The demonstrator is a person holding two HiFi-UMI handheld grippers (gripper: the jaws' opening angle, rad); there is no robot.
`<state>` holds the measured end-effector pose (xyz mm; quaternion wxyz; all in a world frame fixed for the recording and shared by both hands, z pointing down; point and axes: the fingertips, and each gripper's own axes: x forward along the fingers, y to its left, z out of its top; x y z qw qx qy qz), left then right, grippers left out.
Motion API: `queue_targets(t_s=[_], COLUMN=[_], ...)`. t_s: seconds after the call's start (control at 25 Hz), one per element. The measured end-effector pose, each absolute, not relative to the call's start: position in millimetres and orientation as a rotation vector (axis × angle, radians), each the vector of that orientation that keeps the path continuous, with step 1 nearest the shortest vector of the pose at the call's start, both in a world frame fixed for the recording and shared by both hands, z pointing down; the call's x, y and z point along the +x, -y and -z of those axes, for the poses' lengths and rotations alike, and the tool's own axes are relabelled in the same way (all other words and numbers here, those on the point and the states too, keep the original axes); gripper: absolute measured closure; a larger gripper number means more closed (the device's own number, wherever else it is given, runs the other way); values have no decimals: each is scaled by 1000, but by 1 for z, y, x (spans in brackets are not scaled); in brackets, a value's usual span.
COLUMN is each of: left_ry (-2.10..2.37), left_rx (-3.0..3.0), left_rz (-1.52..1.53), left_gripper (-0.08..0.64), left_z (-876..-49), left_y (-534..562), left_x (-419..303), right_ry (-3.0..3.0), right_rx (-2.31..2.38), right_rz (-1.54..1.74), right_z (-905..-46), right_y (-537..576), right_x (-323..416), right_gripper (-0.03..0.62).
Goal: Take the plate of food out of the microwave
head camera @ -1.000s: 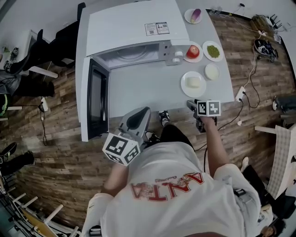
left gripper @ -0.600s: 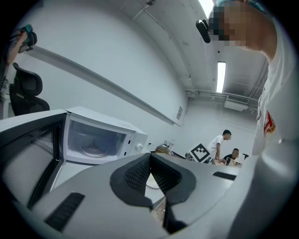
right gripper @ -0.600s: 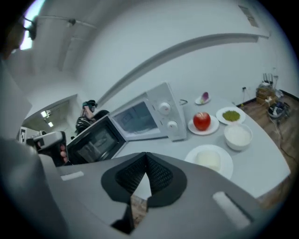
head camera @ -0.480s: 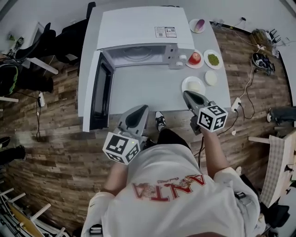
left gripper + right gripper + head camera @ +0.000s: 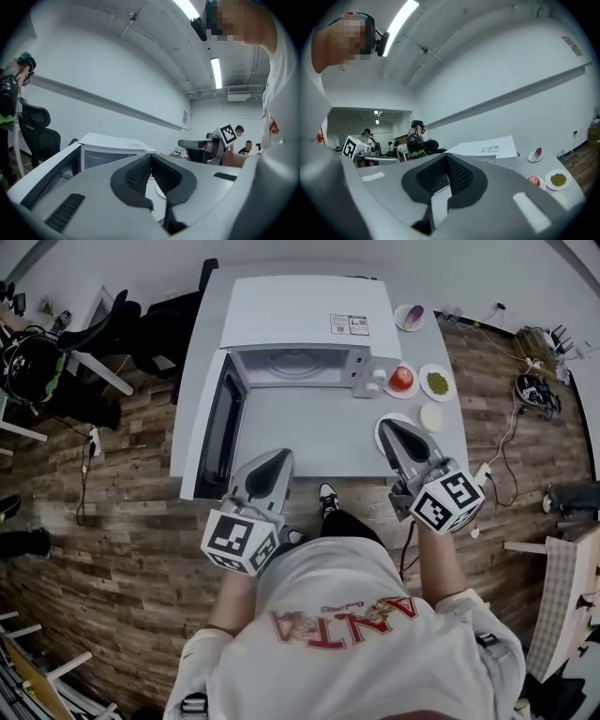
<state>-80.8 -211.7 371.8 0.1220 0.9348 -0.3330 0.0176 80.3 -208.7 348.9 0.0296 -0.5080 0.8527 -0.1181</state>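
Note:
The white microwave (image 5: 309,324) stands at the back of the grey table (image 5: 309,432) with its door (image 5: 225,423) swung open to the left. Its lit cavity (image 5: 298,367) shows a round turntable; I cannot make out food on it. My left gripper (image 5: 278,457) hovers over the table's front edge, shut and holding nothing, its pads pressed together (image 5: 151,157). My right gripper (image 5: 386,426) points forward over a white plate (image 5: 380,432) at the front right, shut and holding nothing (image 5: 446,157). In the gripper views the microwave (image 5: 112,145) (image 5: 487,150) lies ahead.
Right of the microwave sit small plates: a red apple (image 5: 401,379), green food (image 5: 437,382), a white item (image 5: 431,416) and a purple piece (image 5: 410,317) at the back. Office chairs (image 5: 112,324) stand left of the table. Cables and a power strip (image 5: 487,470) lie right.
My right gripper has swung up from pointing down at the table's edge to pointing forward over the front right plate. The left gripper has barely moved. The head view shifted.

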Motion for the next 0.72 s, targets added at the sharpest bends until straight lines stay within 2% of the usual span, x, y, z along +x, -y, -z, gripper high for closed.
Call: queue_targets(t_s=[0.72], left_ry=[965], left_rx=[2735], left_rz=[-33], left_gripper=[551], left_z=[-363], left_y=[210], left_x=[-83], right_ry=[-2650], right_rx=[-1488], right_rz=[427], right_z=[-355], right_y=[211], right_x=[59], right_gripper=[591])
